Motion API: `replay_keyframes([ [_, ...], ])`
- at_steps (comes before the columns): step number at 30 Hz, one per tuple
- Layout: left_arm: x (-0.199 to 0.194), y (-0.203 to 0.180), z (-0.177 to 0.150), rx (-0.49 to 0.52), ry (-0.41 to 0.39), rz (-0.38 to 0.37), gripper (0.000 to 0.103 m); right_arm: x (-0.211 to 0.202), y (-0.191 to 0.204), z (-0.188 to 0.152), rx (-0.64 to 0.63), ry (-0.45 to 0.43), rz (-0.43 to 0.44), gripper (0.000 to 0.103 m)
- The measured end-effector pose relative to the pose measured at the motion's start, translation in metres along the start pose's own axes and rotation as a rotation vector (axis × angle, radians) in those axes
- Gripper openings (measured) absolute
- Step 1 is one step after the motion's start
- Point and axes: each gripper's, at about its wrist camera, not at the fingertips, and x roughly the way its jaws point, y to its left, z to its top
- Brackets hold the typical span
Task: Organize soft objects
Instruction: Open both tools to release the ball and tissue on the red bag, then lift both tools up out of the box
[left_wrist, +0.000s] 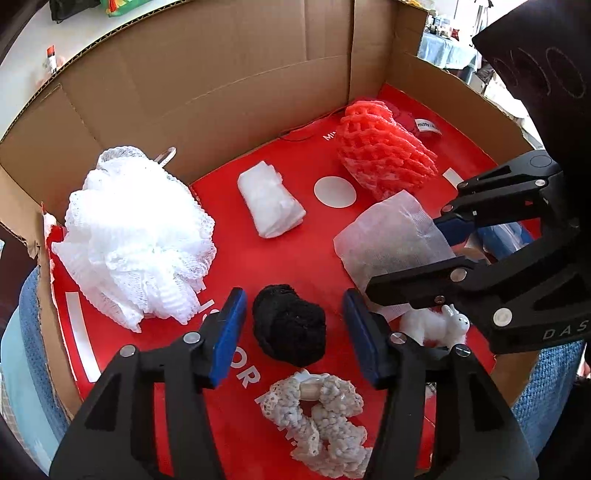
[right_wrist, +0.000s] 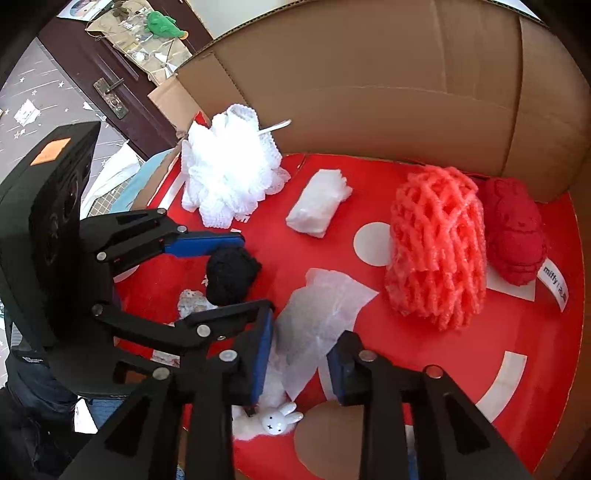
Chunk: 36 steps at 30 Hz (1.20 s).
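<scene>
My left gripper (left_wrist: 293, 325) is open, its blue pads on either side of a black knitted ball (left_wrist: 290, 325), not touching it; it also shows in the right wrist view (right_wrist: 251, 273). My right gripper (right_wrist: 299, 369) is open over a white translucent pouch (right_wrist: 317, 325), which also shows in the left wrist view (left_wrist: 391, 240). A cream crocheted scrunchie (left_wrist: 317, 417) lies just below the black ball (right_wrist: 231, 275). A white mesh bath pouf (left_wrist: 136, 236), a folded white cloth (left_wrist: 269, 199) and an orange foam net (left_wrist: 384, 155) lie further back.
Everything lies on a red printed board (left_wrist: 295, 254) inside a cardboard box (left_wrist: 221, 85) with tall walls. A small white rabbit plush (right_wrist: 275, 421) sits under my right gripper. A red plush (right_wrist: 513, 229) lies beside the foam net (right_wrist: 436, 243).
</scene>
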Motion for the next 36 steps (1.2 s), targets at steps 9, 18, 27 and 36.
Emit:
replay_keyframes([
  [9,-0.006,-0.01,-0.002,0.011,-0.005,0.022,0.056,-0.01,-0.008,-0.008,0.01,-0.01,-0.017,0.043],
  [18,-0.033,-0.01,-0.012,-0.012,-0.053,0.029,0.06,-0.017,-0.013,-0.011,0.008,-0.032,-0.061,0.046],
  [27,-0.051,-0.019,-0.028,0.01,-0.063,0.052,0.066,-0.022,-0.02,-0.013,0.041,-0.05,-0.058,0.052],
  [36,-0.079,-0.024,-0.037,-0.031,-0.134,0.061,0.07,-0.047,-0.011,-0.023,0.041,-0.098,-0.081,0.064],
])
